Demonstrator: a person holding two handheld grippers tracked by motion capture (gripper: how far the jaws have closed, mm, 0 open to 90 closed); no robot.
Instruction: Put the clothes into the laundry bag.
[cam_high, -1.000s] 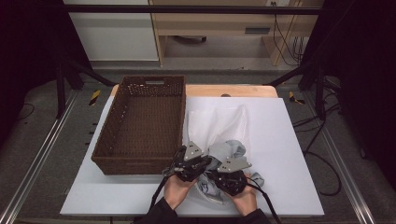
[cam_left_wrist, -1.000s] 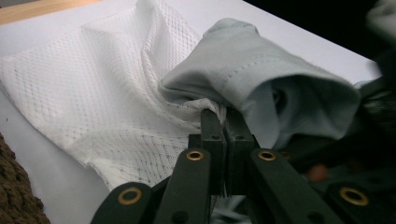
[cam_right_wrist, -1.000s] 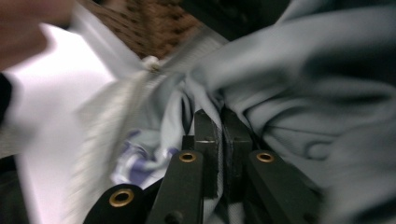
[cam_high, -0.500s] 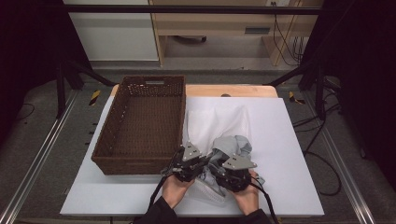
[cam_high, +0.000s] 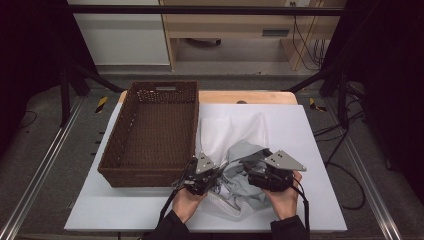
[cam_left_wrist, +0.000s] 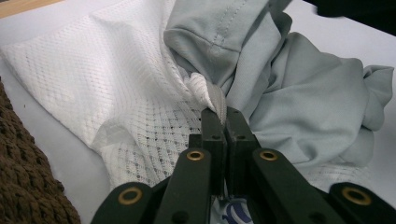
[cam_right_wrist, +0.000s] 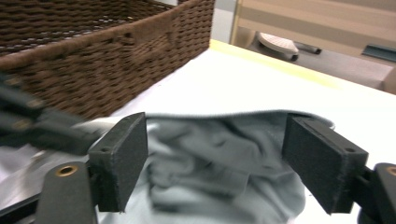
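Note:
A grey garment (cam_high: 243, 156) lies bunched on a white mesh cloth (cam_high: 229, 129) spread over the white table top. My left gripper (cam_high: 216, 172) is at the near left edge of the pile. In the left gripper view its jaws (cam_left_wrist: 218, 114) are shut on a fold of the white mesh cloth (cam_left_wrist: 116, 93), right beside the grey garment (cam_left_wrist: 299, 107). My right gripper (cam_high: 251, 169) is at the pile's near right side. Its jaws (cam_right_wrist: 217, 140) stand wide open, with the grey garment (cam_right_wrist: 219, 149) low between them and untouched by the pads.
A dark brown wicker basket (cam_high: 150, 172) stands empty to the left of the cloths, its near corner close to my left gripper. In the right gripper view the basket wall (cam_right_wrist: 116, 42) rises ahead on the left. The table's wooden back edge (cam_high: 250, 96) runs behind.
My right gripper has moved to the right and a little away from me. The grey garment now bunches higher between the two grippers. The left gripper has hardly moved.

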